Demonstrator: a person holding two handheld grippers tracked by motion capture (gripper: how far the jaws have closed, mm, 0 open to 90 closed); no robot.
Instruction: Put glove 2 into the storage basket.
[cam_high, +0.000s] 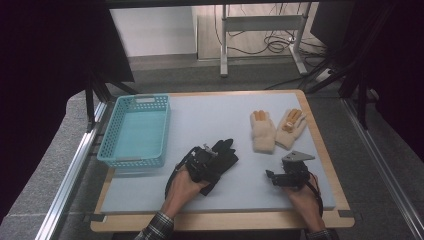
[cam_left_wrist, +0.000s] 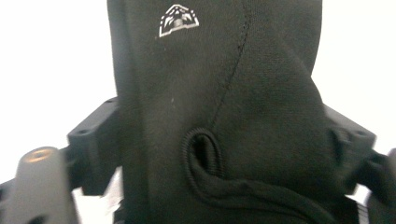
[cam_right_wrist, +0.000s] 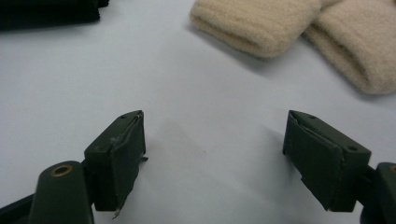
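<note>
High view, pale blue table mat (cam_high: 210, 125), grey floor (cam_high: 165, 77), teal basket (cam_high: 137, 131)

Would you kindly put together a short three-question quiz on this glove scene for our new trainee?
1. True or false: the left gripper has the black glove between its jaws.
2. Which is nearest the right gripper? A) the turquoise basket B) the pair of cream gloves C) the black glove
3. Fill in: the right gripper's jaws stand ____ above the pale blue mat.

Key
1. True: in the left gripper view the black fabric fills the gap between the jaws.
2. B.
3. Open, with nothing between them.
</note>
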